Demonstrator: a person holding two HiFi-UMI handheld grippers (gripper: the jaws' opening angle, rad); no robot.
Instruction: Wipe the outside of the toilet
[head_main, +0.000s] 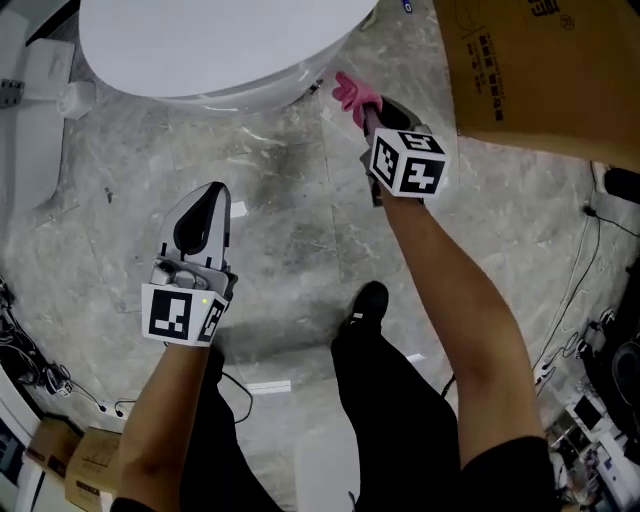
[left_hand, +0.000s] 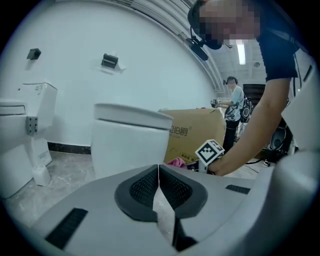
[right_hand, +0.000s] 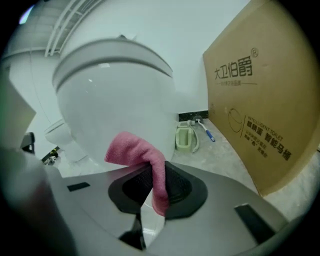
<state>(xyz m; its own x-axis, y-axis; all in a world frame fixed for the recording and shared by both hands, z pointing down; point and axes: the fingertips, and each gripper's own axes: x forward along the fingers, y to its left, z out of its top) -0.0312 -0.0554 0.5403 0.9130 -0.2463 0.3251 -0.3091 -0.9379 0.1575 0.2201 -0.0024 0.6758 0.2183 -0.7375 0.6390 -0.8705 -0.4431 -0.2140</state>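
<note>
A white toilet (head_main: 200, 45) fills the top of the head view, and its rounded bowl (right_hand: 110, 100) looms close in the right gripper view. My right gripper (head_main: 362, 108) is shut on a pink cloth (head_main: 352, 93), held just off the bowl's right side. The cloth (right_hand: 145, 160) folds out from between the pads toward the bowl. My left gripper (head_main: 208, 203) hangs over the floor in front of the toilet, shut with nothing in it. In the left gripper view the pads (left_hand: 172, 187) meet, facing the toilet (left_hand: 130, 140).
A large cardboard box (head_main: 540, 70) stands right of the toilet. A green brush holder (right_hand: 186, 137) sits by the wall behind it. Another white fixture (left_hand: 22, 135) stands at the left. Cables (head_main: 575, 300) trail over the marble floor at right. My shoe (head_main: 368, 300) is planted below the right gripper.
</note>
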